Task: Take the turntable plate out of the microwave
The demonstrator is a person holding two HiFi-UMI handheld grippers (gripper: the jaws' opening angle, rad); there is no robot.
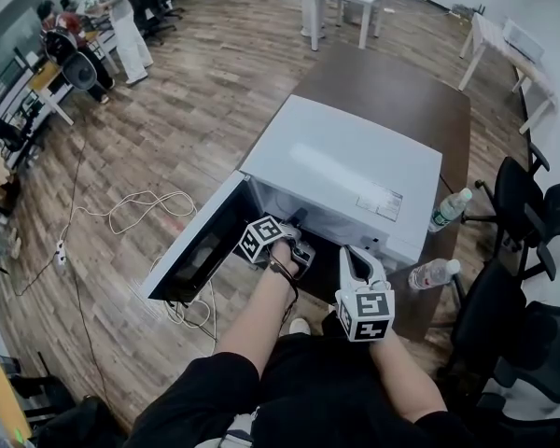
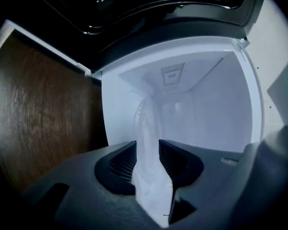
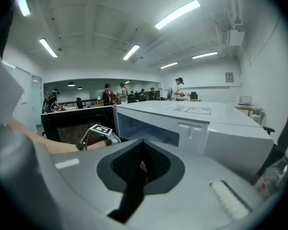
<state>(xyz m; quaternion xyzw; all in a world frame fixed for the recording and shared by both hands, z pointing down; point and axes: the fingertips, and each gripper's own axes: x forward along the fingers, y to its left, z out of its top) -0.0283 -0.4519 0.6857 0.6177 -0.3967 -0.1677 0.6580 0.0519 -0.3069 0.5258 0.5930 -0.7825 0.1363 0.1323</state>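
**Fingers (image 2: 121, 163) open, nothing gripped yet**

Left gripper view: both pads of the left gripper (image 2: 147, 150) stand well apart and press on nothing. They point into the white cavity of the microwave (image 2: 221, 109). A faint glassy curve, most likely the rim of the turntable plate (image 2: 143, 110), lies inside the cavity in line with the gap. The open door (image 2: 158, 13) runs along the top of this view and the floor (image 2: 33, 119) fills the left side, so this gripper seems rolled onto its side.

Right gripper view: the right gripper (image 3: 143, 150) has its pads pressed together with nothing between them. It is outside the microwave and looks at the front from the right.

Head view: the left forearm is stretched forward, with its gripper at the mouth beside the swung-out door. The right one is kept back near the body. The microwave stands on a brown table (image 1: 392, 91).

The step in hand appears to be the reach for the plate. The next move calls for sliding the open pads over the rim, closing gently on the thin glass, then lifting and drawing it out level.
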